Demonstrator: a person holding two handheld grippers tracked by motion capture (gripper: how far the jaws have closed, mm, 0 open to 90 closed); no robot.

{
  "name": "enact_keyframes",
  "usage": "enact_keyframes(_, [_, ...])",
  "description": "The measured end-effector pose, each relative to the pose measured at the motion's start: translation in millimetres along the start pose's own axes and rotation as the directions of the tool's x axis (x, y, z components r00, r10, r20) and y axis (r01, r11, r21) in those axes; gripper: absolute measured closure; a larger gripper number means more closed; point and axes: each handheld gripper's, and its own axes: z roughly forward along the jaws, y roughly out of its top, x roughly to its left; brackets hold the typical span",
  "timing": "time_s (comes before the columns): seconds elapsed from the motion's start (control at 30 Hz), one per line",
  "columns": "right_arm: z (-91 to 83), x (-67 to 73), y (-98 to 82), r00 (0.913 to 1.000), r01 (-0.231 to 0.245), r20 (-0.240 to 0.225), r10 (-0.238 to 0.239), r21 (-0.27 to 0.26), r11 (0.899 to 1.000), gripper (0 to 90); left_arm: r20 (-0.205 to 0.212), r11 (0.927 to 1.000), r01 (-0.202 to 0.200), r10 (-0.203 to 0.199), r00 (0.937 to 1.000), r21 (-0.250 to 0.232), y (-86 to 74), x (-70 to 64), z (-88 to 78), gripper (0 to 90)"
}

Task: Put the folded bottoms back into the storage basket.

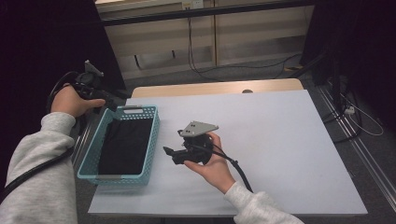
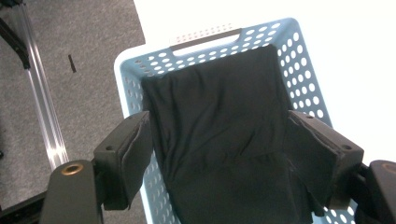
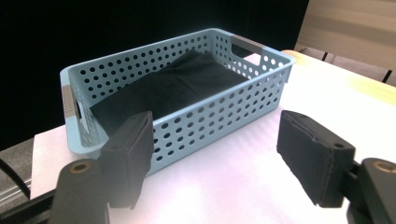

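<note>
A light blue perforated basket [image 1: 152, 135] stands at the left of the white table top [image 1: 275, 135]. A folded black cloth [image 1: 123, 144] lies flat inside it. My left gripper [image 1: 113, 102] hovers above the basket's far left corner, open and empty. In the left gripper view its gripper [image 2: 219, 120] looks down on the cloth [image 2: 219, 84] and the basket rim [image 2: 205, 37]. My right gripper [image 1: 169, 152] is just right of the basket, low over the table, pointing at it. Its gripper [image 3: 217, 123] is open and empty, facing the basket wall [image 3: 210, 119] and the cloth [image 3: 177, 81].
A wooden table edge [image 1: 215, 87] shows beyond the white sheet. A metal rail [image 2: 42, 102] runs along the grey floor left of the basket. Cables [image 1: 355, 116] lie on the floor at the right. Wide bare white surface lies right of my right hand.
</note>
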Motion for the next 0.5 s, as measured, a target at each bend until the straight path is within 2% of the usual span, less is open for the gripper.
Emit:
enact_keyframes(0.13, [-6.2, -6.0, -4.3, 0.9999, -0.006, 0.008, 0.006, 0.003, 1.0, 25.9, 0.009, 1.0, -0.004, 0.004, 0.9999, -0.004, -0.1, -8.1, 0.9, 23.6])
enact_keyframes(0.27, [-12.4, -9.8, -8.3, 0.9998, -0.006, 0.019, 0.006, 0.012, 1.0, 25.2, 0.011, 0.9996, -0.026, 0.026, 0.9996, -0.011, -0.3, -13.9, 2.4, 23.3])
enact_keyframes(0.4, [-18.4, -12.5, -12.0, 0.9997, -0.01, 0.024, 0.009, 0.01, 1.0, 25.2, 0.017, 0.9996, -0.026, 0.026, 0.9995, -0.013, -0.1, -22.0, 3.6, 22.9])
enact_keyframes(0.5, [-22.3, -15.0, -15.5, 0.9994, -0.021, 0.029, 0.02, 0.018, 1.0, 25.2, 0.026, 0.9988, -0.047, 0.047, 0.9985, -0.012, 0.6, -28.3, 4.1, 22.7])
